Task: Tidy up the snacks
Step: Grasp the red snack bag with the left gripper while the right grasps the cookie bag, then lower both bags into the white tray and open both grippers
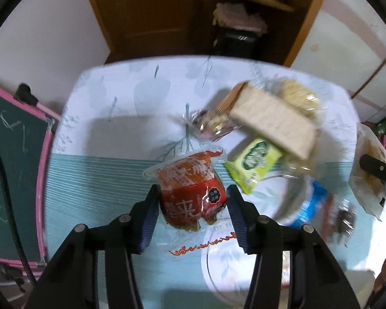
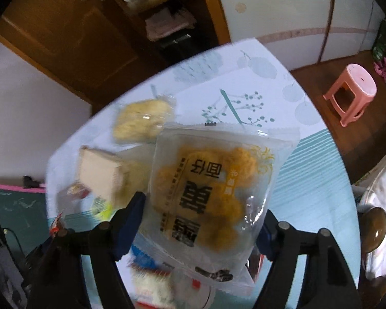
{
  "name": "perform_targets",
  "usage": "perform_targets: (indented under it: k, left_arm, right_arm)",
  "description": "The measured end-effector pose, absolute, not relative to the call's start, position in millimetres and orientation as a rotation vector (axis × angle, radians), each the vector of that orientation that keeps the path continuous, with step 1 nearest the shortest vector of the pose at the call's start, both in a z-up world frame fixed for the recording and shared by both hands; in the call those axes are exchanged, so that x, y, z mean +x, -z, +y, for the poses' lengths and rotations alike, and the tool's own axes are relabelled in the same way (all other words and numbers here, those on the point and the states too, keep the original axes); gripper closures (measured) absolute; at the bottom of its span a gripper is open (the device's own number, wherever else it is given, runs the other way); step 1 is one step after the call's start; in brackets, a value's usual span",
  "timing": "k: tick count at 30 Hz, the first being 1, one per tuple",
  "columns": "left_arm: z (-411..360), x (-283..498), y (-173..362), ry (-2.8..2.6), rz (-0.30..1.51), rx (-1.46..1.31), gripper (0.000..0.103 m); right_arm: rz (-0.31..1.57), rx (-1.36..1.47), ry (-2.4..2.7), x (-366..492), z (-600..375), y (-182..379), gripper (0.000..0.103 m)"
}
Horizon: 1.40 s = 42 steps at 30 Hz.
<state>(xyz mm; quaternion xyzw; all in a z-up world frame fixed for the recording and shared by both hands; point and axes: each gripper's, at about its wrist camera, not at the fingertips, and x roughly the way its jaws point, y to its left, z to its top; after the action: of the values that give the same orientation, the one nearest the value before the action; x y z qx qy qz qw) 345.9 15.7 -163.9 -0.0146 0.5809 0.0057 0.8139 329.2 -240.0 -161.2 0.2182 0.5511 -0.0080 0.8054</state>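
My left gripper (image 1: 193,198) is shut on a red snack pack (image 1: 190,193) and holds it above the table (image 1: 115,134). My right gripper (image 2: 203,211) is shut on a clear pack of yellow-brown cake (image 2: 216,185), also lifted above the table (image 2: 303,180). That pack and the right gripper show at the right edge of the left wrist view (image 1: 368,170). On the table lie a beige box (image 1: 272,126), a green-yellow pack (image 1: 254,164), a clear pack of pale biscuits (image 1: 301,97), a small nut pack (image 1: 213,123) and a blue-white pack (image 1: 311,200).
A clear round bowl (image 1: 218,265) stands under my left gripper near the table's front. A green board with a pink frame (image 1: 12,154) stands left of the table. A pink stool (image 2: 352,92) stands on the floor at right. A wooden cabinet (image 1: 167,13) stands behind the table.
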Motion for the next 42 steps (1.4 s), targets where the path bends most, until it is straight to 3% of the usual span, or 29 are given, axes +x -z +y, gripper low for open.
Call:
perform_targets:
  k: [11, 17, 26, 32, 35, 37, 38, 42]
  left_arm:
    - [10, 210, 7, 0.234, 1.003, 0.033, 0.053]
    - [-2, 123, -34, 0.356, 0.885, 0.068, 0.052]
    - [-14, 45, -18, 0.383, 0.831, 0.134, 0.052]
    - [-27, 22, 14, 0.341, 0.848, 0.201, 0.051]
    - [-29, 19, 29, 0.323, 0.886, 0.201, 0.043]
    - [-28, 19, 36, 0.319, 0.899, 0.178, 0.02]
    - [-27, 18, 38, 0.314, 0.899, 0.171, 0.002]
    - [-30, 11, 40, 0.319, 0.88, 0.179, 0.001]
  right_arm:
    - [0.924, 0.351, -0.169, 193, -227, 32, 0.026]
    - [0.804, 0.322, -0.25, 102, -216, 0, 0.025]
    - [0.712, 0.269, -0.235, 23, -203, 9, 0.025]
    - [0.766, 0.184, -0.189, 8, -197, 36, 0.025]
    - [0.813, 0.163, -0.17, 0, -194, 48, 0.022]
    - [0.842, 0.154, -0.144, -2, -195, 59, 0.022]
    - [0.845, 0.157, -0.129, -3, -196, 62, 0.022]
    - [0.815, 0.141, -0.107, -13, -194, 61, 0.017]
